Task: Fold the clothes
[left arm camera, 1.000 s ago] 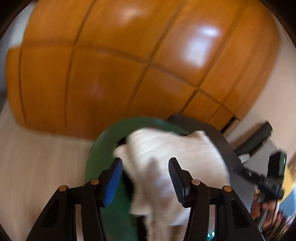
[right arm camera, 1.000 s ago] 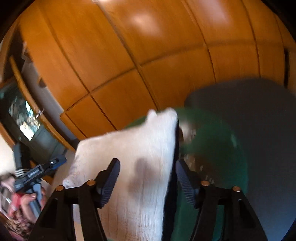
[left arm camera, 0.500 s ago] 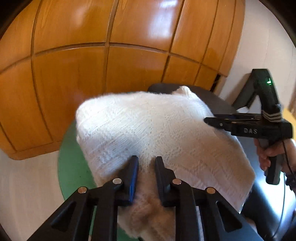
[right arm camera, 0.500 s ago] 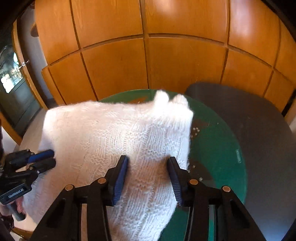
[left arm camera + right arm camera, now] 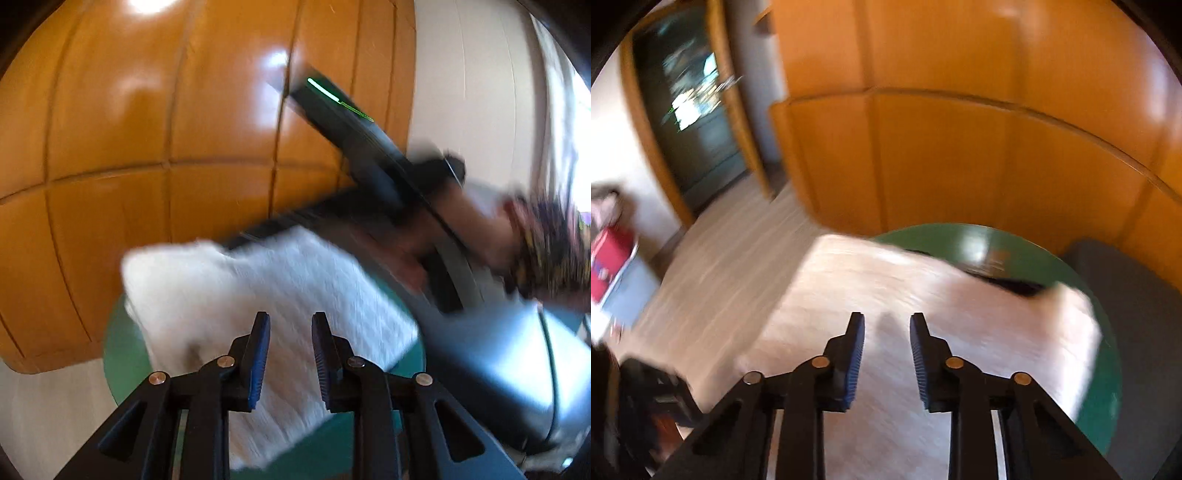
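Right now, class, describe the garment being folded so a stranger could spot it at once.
Find the orange wooden cabinets; before them stands a round green table. On it lies the white knitted sweater, the only pale, ribbed, soft thing there.

The surface [image 5: 1108,354] is a round green top, standing in front of orange wood panelling. A white knitted garment [image 5: 295,295] lies directly on it, covering most of the top; a dark item [image 5: 1008,284] shows at the garment's far edge, identity unclear
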